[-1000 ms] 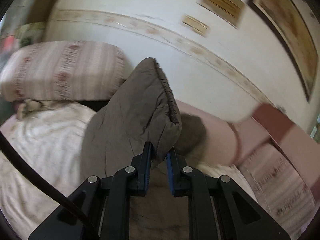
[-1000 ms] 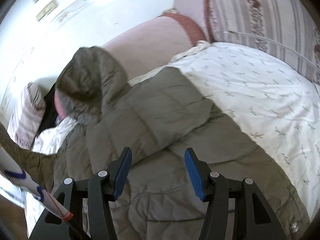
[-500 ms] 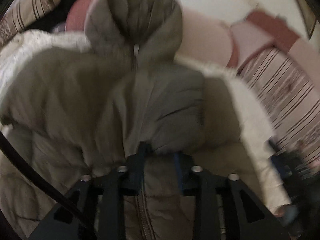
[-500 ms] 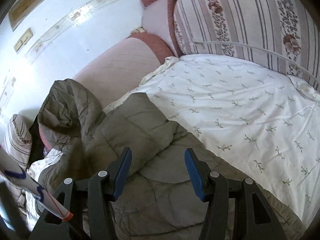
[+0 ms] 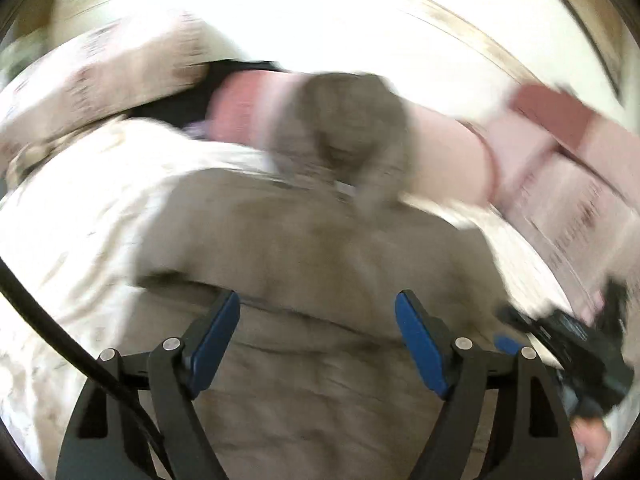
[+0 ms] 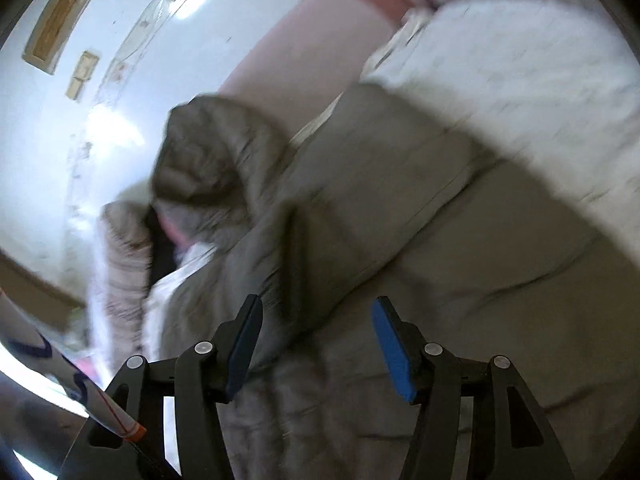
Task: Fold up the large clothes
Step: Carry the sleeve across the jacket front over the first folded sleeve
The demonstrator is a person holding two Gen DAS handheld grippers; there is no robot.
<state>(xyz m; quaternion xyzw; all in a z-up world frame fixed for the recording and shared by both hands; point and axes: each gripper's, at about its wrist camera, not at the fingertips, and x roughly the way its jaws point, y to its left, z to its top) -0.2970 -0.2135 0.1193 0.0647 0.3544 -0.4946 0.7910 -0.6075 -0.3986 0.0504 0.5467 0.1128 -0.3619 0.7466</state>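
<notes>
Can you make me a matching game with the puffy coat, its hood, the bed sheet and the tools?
Things:
1. Grey-brown puffy quilted jacket
2. Jacket's hood
3. White bed sheet with a small leaf print
4. Left tool with blue pads

Places or states:
A. Propped up against the pink sofa back
B. Jaws wide apart, have just been opening, nothing pinched
C. Spread flat on the sheet
D. Lying under the jacket

Pairs: 1-C, 2-A, 3-D, 4-B
</notes>
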